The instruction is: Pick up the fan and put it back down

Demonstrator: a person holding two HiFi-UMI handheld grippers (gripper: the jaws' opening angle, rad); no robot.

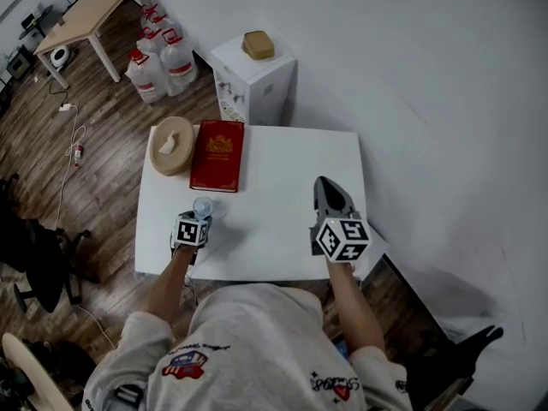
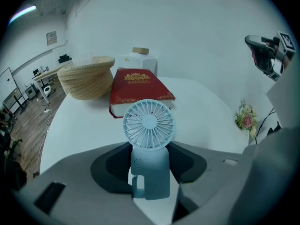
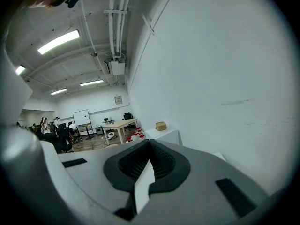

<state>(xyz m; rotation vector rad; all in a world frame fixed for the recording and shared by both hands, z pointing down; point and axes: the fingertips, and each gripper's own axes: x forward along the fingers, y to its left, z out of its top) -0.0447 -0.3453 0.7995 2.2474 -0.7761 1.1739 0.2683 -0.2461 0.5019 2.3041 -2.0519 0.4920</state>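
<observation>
A small light-blue hand fan (image 2: 148, 125) stands upright between the jaws of my left gripper (image 2: 149, 150), which is shut on its handle. Its round grille faces the camera. In the head view the fan (image 1: 204, 206) and left gripper (image 1: 199, 217) are over the front left of the white table (image 1: 282, 157). The jaws hide whether the fan's base touches the table. My right gripper (image 1: 328, 185) hovers over the table's right side, pointing away from me towards the wall. In the right gripper view its jaws (image 3: 149, 144) meet at the tips with nothing between them.
A red book (image 1: 217, 155) and a straw hat (image 1: 171, 145) lie at the table's back left, beyond the fan. A white cabinet (image 1: 255, 80) stands behind the table against the wall. Water bottles (image 1: 163, 58) sit on the wooden floor to the left.
</observation>
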